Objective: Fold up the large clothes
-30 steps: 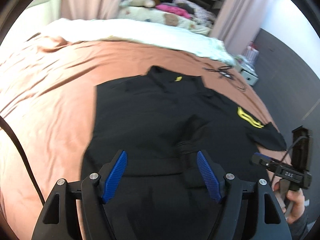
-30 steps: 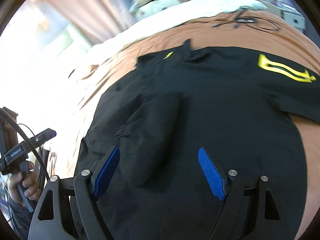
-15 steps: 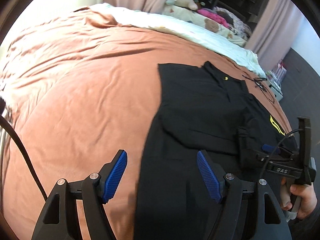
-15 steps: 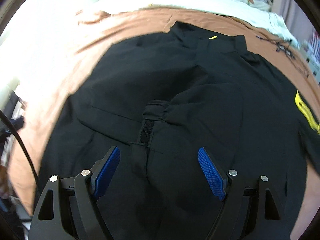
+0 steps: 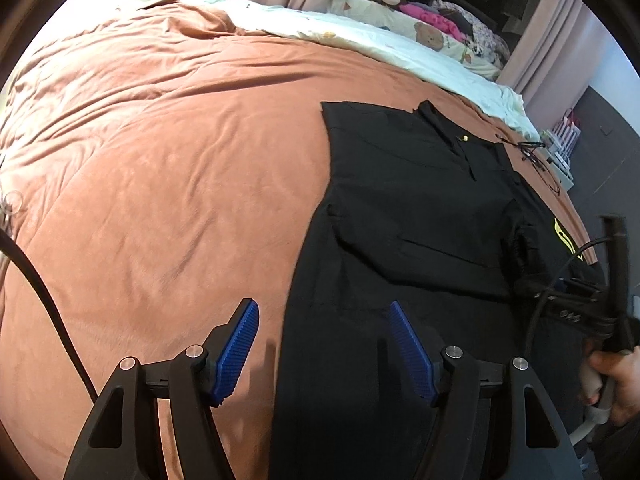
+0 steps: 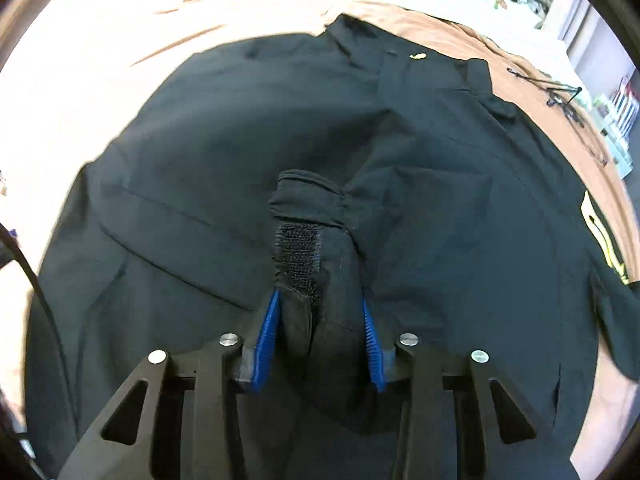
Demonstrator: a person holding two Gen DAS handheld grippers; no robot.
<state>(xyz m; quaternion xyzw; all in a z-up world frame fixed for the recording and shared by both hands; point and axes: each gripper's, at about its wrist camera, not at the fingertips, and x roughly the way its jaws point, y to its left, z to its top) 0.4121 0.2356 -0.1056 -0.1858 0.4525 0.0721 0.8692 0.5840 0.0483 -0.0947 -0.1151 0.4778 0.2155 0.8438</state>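
Left gripper (image 5: 324, 350) low in frame, fingers apart, nothing between, hanging over left edge of black jacket (image 5: 420, 208). Jacket lies flat on brown bed cover (image 5: 160, 160), right half of frame. One sleeve folded in across middle. Right gripper (image 6: 320, 328) low centre, fingers just been closing, pinching sleeve cuff (image 6: 304, 216). Folding just begun; most folds left.

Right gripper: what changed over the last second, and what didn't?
The right gripper has come down onto the black jacket and its jaws have just been closing around the sleeve cuff with the velcro strip. The left gripper has swung to the jacket's left hem edge, jaws open, narrowing slightly, nothing gripped. The jacket stays spread flat on the brown bedspread.
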